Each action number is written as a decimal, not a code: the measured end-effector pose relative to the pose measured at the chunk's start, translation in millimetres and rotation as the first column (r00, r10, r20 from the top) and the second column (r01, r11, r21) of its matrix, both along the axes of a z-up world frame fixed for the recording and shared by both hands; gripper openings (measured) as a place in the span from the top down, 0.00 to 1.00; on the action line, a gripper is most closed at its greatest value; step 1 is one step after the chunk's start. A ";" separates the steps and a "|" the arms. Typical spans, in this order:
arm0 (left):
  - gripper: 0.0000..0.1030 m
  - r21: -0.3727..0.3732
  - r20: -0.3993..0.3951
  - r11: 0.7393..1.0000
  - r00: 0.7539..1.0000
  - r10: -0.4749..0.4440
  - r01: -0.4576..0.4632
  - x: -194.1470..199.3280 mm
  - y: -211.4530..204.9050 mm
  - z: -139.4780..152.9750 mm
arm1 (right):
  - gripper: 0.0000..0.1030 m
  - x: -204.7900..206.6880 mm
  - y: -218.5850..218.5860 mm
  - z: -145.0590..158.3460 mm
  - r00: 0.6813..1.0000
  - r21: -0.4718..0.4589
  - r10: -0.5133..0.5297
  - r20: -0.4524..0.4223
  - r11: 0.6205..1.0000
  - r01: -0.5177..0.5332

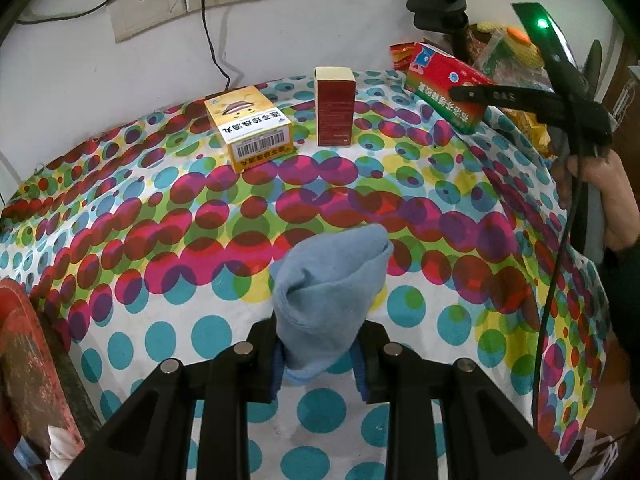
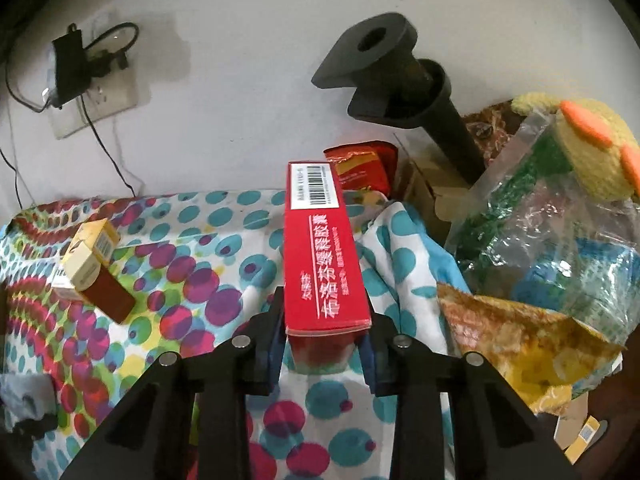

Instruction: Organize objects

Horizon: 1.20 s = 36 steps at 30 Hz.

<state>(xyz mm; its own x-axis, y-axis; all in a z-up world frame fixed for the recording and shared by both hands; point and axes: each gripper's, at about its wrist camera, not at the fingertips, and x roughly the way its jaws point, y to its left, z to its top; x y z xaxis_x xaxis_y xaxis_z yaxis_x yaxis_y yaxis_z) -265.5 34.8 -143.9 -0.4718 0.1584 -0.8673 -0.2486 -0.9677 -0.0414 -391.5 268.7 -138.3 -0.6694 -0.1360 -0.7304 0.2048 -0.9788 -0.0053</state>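
Spotted cloth (image 1: 360, 184) in bright pink, teal and green covers the table, which backs onto a white wall with sockets.

Nearest the left wrist camera, the left gripper (image 1: 320, 354) has its fingers clenched on a folded blue cloth (image 1: 328, 284), whose free end stands up above the table. In the right wrist view, the right gripper (image 2: 326, 346) has its fingers grasping the near end of a long red box (image 2: 320, 260), held off the table near its right edge with the barcode end pointing away.

Further back on the table a yellow box (image 1: 252, 128) lies beside an upright dark red box (image 1: 335, 106), the two just apart. Behind the right edge sits a heap of bags and a knitted yellow toy (image 2: 592, 148).

Judging by this, the carrying step is in hand: the red box looks bound for the row with the other two. The next move calls for bringing it leftward, lining it up beside the dark red box and lowering it flat before letting go, without knocking that tall, easily tipped box.
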 end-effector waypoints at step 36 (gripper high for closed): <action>0.74 -0.010 0.047 0.994 0.993 0.112 -0.111 89.1 -49.9 57.9 | 0.75 178.1 -51.0 92.2 0.994 0.106 0.066 -0.091 0.993 -0.056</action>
<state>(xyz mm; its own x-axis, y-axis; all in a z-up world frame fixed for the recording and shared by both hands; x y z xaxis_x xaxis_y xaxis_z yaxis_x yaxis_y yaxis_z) -176.4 -15.1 -86.0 -0.4446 0.1002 -0.8901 -0.1371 -0.9896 -0.0429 -213.4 217.7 -46.1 -0.7288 -0.1062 -0.6765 0.2580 -0.9577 -0.1276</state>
